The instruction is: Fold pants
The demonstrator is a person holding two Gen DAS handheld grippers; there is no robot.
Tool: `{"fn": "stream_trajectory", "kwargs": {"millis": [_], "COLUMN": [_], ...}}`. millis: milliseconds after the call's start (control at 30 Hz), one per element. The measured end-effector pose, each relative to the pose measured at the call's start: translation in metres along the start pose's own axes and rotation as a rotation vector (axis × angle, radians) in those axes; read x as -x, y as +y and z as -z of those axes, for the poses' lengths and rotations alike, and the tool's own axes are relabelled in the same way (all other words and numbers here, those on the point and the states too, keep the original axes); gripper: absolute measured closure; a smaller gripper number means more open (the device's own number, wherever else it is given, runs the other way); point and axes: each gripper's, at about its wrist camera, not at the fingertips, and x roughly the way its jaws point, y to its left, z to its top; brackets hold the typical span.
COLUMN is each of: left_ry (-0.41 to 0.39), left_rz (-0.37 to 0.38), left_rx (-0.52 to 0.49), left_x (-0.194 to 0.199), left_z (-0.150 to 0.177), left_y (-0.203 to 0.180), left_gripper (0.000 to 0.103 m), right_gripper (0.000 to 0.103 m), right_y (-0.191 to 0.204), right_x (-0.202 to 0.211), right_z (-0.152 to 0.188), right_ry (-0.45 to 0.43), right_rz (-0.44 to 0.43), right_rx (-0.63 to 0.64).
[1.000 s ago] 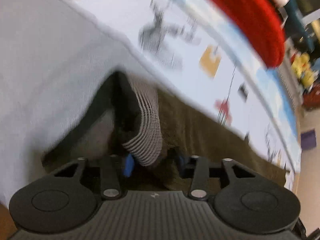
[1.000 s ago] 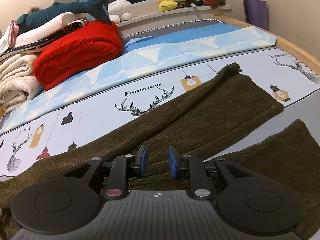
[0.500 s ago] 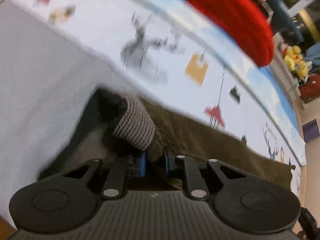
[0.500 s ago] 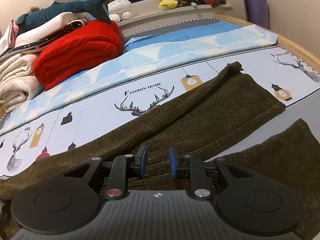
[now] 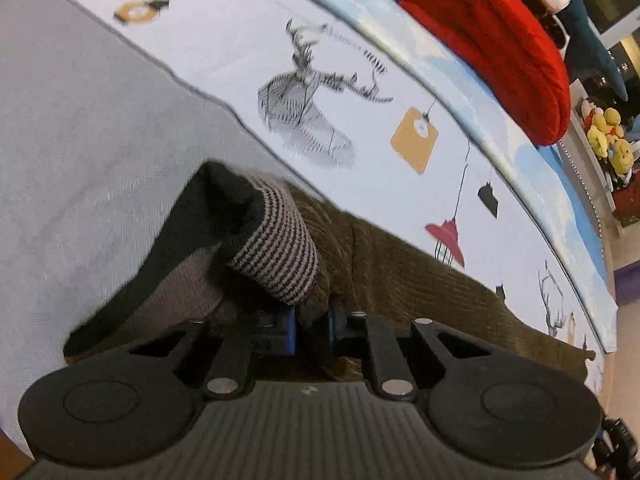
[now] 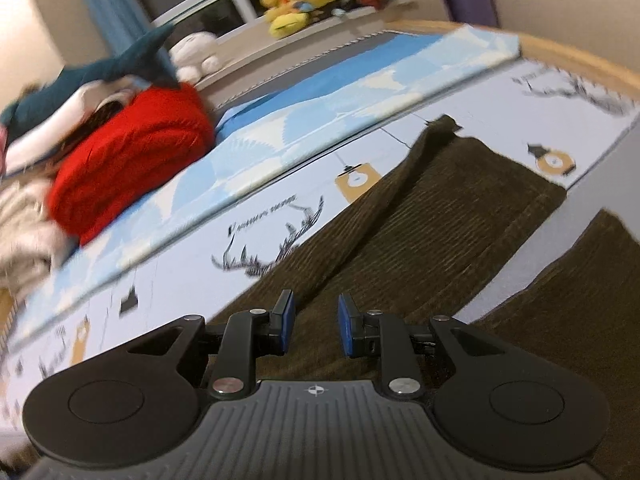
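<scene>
The left tongs, just closing, clench the brown corduroy pants at the striped waistband; the right tongs hang released, bedsheet lettering too blurred to read.

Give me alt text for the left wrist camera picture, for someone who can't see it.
The left claw has just closed on the brown corduroy pants at their striped knit waistband. They lie on a bed sheet printed with deer and lanterns, with a red blanket folded at the far edge.

Dark olive-brown corduroy pants lie spread on the bed, legs splayed toward one o'clock, striped waistband bunched up.
</scene>
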Motion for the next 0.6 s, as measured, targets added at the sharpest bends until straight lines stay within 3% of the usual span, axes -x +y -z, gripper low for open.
{"fn": "stream_trajectory", "kwargs": {"millis": [233,400,500,600], "left_ry": [-0.099,-0.087,-0.076,-0.064], "left_rz": [0.025,0.038,0.042,0.043], "left_rx": [-0.002,0.021,0.010,0.021], "left_x": [0.013,0.007,0.004,0.000], "left_z": [-0.005,-0.009,-0.010,-0.012], "left_y": [-0.005,-0.005,-0.007,-0.005], "left_gripper": [0.089,0.088,0.088,0.085], "right_gripper": [0.078,0.077,0.066,0.068], "right_y": [-0.014,-0.023,-0.031,-0.037], "right_x": [-0.063,-0.107,-0.134,-0.149], "right_z": [-0.010,-0.016,-0.017,-0.016], "right_ry": [0.014,0.038,0.090,0.094], "right_rz": [-0.012,-0.044,-0.097,-0.055], "right_rx": [-0.164,-0.265,-0.335,-0.367]}}
